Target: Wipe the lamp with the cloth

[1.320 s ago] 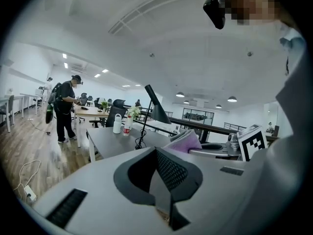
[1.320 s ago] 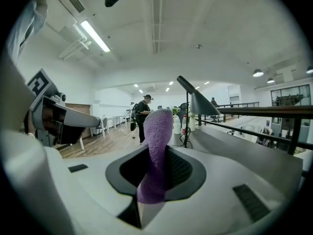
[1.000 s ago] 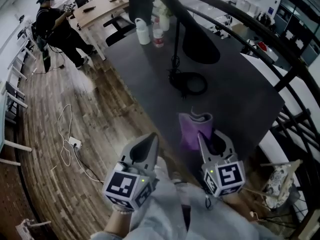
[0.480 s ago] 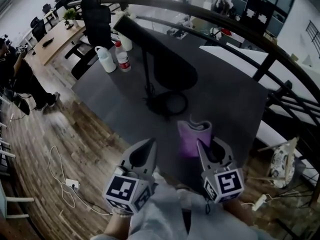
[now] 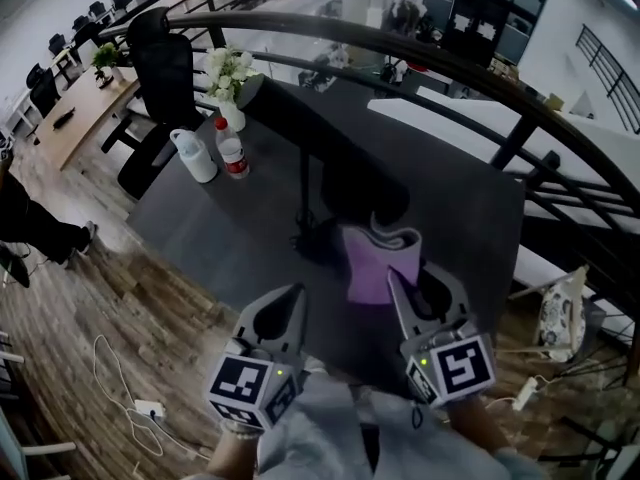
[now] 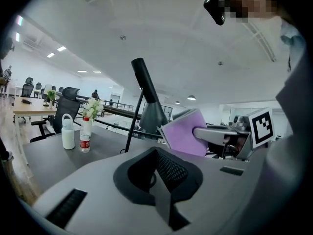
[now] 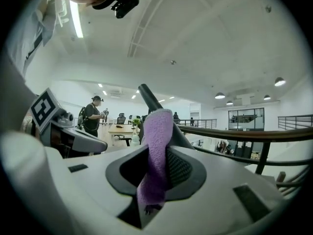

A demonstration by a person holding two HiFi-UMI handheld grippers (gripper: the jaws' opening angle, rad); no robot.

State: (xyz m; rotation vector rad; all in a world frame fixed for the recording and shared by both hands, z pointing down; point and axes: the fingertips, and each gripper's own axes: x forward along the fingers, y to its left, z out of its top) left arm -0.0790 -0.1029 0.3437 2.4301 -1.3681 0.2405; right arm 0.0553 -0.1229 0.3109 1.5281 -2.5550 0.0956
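A black desk lamp [image 5: 303,183] stands on the dark table [image 5: 460,218], its cone shade slanting up and to the left. My right gripper [image 5: 415,283] is shut on a purple cloth [image 5: 378,263], which it holds upright close in front of the lamp's base. In the right gripper view the cloth [image 7: 156,151] hangs between the jaws, with the lamp [image 7: 149,98] rising behind it. My left gripper [image 5: 285,303] hovers over the table's near edge, shut and holding nothing. The left gripper view shows the lamp [image 6: 146,99] and the cloth [image 6: 185,133] to the right.
A white jug [image 5: 195,156], a red-labelled bottle [image 5: 232,155] and a vase of white flowers [image 5: 228,73] stand at the table's far left. A black office chair [image 5: 160,68] is beyond them. A curved railing [image 5: 520,118] runs along the right side. A cable lies on the wooden floor [image 5: 130,368].
The view has swung, so the table and lamp sit further left and nearer. The cloth in my right gripper now stands closer to the lamp's base. Both grippers stay shut.
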